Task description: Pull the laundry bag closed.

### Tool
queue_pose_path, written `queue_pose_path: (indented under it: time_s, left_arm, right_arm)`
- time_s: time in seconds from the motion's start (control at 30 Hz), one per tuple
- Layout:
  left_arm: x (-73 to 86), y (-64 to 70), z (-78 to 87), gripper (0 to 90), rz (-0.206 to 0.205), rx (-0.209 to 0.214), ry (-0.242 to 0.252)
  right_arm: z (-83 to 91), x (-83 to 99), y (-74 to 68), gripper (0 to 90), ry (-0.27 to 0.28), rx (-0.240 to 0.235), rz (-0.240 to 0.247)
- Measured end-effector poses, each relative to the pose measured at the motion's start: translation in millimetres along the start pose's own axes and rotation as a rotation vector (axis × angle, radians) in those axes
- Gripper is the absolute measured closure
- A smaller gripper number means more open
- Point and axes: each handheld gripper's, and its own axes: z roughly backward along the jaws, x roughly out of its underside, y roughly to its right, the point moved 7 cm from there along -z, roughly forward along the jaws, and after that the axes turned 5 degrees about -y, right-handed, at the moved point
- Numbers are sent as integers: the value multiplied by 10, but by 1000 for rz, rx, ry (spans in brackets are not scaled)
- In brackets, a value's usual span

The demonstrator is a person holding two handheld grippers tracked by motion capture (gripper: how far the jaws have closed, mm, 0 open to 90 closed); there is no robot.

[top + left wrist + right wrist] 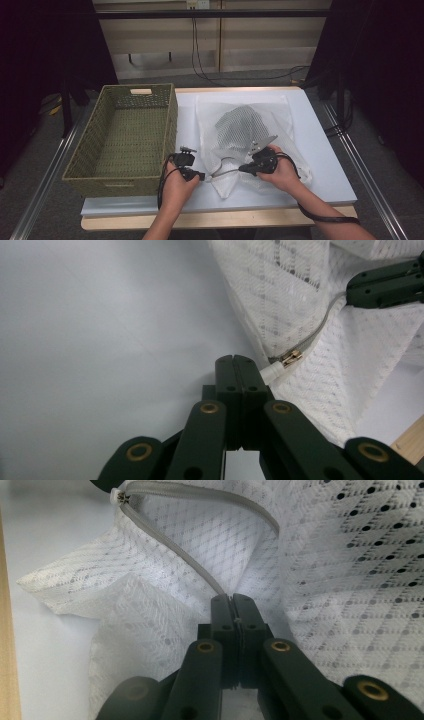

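High view: white mesh bag (250, 140) lies on the white mat (325, 165), at 3 o'clock of the wicker basket (125, 140); left gripper (202, 176) and right gripper (241, 169) meet at its near edge.
Left gripper view: jaws clamped on the zipper pull (272, 371); slider (291, 358) at 1 o'clock.
Right gripper view: jaws pinched on the grey zipper tape (200, 565), which runs off toward 11 o'clock.

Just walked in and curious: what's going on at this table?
A person is working the zipper of a white mesh laundry bag on the table. The left claw is shut on the zipper pull; the right claw is shut on the bag's zipper edge. A woven basket sits alongside.
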Motion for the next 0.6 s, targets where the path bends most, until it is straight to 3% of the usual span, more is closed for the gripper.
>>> queue_pose_path:
  time_s: [0.2,0.5,0.6]
  left_arm:
    - [11,30,-27,900,2,46,-15]
    - [11,228,79,891,-9,138,-7]
    - [7,248,111,890,-5,149,-5]
  right_arm:
    - [2,4,0,899,1,-3,-12]
    - [1,4,1,898,3,-4,-11]
    - [2,4,-1,898,2,-4,-15]
